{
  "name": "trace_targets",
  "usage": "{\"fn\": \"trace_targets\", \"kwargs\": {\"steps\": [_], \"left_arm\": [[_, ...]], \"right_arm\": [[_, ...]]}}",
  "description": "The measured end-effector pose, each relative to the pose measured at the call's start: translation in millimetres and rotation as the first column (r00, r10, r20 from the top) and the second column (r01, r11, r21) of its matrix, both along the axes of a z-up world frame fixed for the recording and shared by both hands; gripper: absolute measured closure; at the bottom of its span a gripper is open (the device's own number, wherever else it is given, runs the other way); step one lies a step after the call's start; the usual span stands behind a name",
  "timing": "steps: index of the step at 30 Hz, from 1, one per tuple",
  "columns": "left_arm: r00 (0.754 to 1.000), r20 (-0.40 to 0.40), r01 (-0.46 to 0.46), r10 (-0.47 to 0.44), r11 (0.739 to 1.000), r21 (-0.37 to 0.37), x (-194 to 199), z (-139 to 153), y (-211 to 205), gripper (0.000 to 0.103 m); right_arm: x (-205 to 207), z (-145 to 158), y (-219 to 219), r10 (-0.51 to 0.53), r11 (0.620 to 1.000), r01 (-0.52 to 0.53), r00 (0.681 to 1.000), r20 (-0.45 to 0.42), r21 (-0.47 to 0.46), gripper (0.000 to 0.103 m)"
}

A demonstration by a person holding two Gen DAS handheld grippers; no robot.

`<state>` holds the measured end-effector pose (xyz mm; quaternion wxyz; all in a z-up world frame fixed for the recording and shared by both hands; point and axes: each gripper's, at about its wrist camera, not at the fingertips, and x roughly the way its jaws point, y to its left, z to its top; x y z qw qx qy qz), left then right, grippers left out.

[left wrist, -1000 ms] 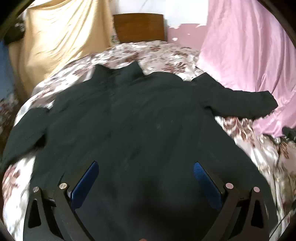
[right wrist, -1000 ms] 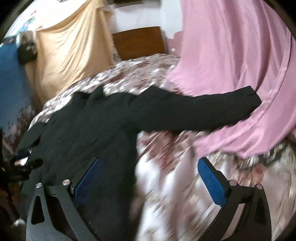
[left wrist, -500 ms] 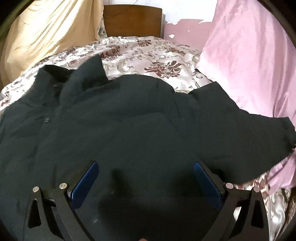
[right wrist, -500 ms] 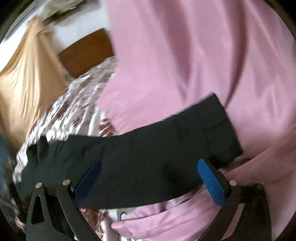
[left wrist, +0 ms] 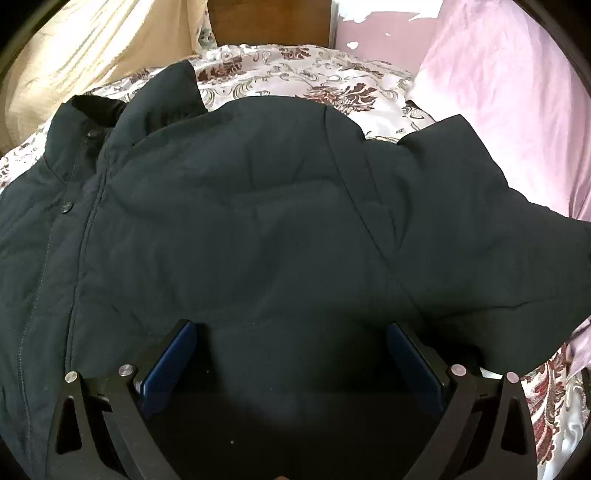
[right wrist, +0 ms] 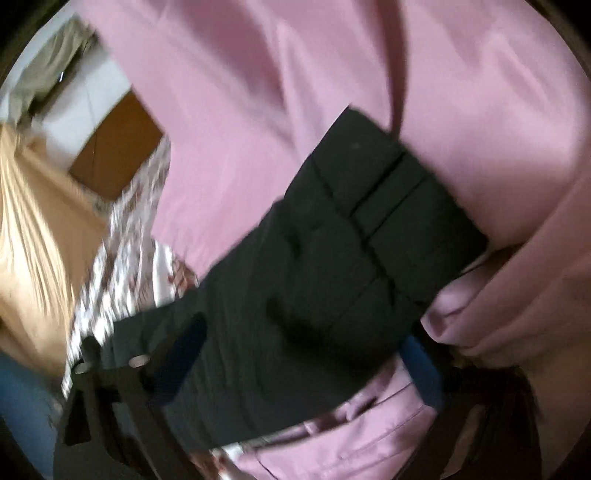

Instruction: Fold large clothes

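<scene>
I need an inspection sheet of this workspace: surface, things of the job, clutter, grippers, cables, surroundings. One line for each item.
Surface: bed with floral bedspread.
Job's things: dark jacket spread flat, front up, collar at the far end; its sleeve lies over pink fabric.
Clutter: nothing seen.
Grippers: left gripper open above the jacket body; right gripper open, fingers on both sides of the sleeve, view blurred.
Cables: nothing seen.
Surroundings: wooden headboard, beige cloth hanging at left, wall with peeling paint.
</scene>
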<state>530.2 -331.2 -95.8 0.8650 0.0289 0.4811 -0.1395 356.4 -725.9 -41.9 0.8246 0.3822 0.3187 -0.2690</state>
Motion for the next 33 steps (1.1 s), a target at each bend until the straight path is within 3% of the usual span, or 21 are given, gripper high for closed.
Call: {"fn": "trace_targets", "kwargs": {"steps": [1,2,5,7,10,13,16,23,29,33], "left_arm": [[1.000,-0.016,0.007,-0.007,1.000,-0.001,1,0,2,0.000],[0.999,-0.028,0.016,-0.017,1.000,-0.004,1,2,4,0.000],[0.998,-0.053,0.021,-0.022,1.000,-0.019,1,6,17,0.000],[0.997,-0.079,0.023,-0.026,0.999,-0.039,0,10,31,0.000],[0.995,-0.086,0.036,-0.040,0.998,-0.053,-5,22,56,0.000],[0.998,-0.052,0.042,-0.044,0.998,-0.041,-11,40,88,0.000],[0.999,-0.048,0.009,-0.012,0.998,-0.060,-16,54,132,0.000],[0.996,-0.030,-0.081,0.080,0.995,-0.053,-29,77,233,0.000],[0.989,-0.029,-0.148,0.147,0.987,-0.067,-43,83,310,0.000],[0.985,-0.030,-0.173,0.171,0.979,-0.104,-56,79,355,0.000]], "right_arm": [[1,0,2,-0.026,1.000,0.027,1.000,0.011,-0.005,0.047],[2,1,6,-0.046,0.999,0.047,0.999,0.021,-0.012,0.062],[5,10,21,-0.064,0.996,0.067,0.997,0.050,-0.059,0.092],[11,23,26,-0.046,0.996,0.051,0.997,0.068,-0.077,0.095],[15,60,53,0.032,0.980,-0.011,0.994,0.105,-0.198,0.097],[31,102,100,0.170,0.928,-0.116,0.977,0.126,-0.355,0.097],[62,135,164,0.314,0.857,-0.224,0.941,0.125,-0.464,0.097],[134,165,316,0.595,0.685,-0.466,0.802,0.061,-0.560,0.097],[175,146,434,0.738,0.567,-0.631,0.675,-0.013,-0.530,0.097],[171,116,498,0.812,0.482,-0.735,0.579,-0.072,-0.477,0.097]]}}
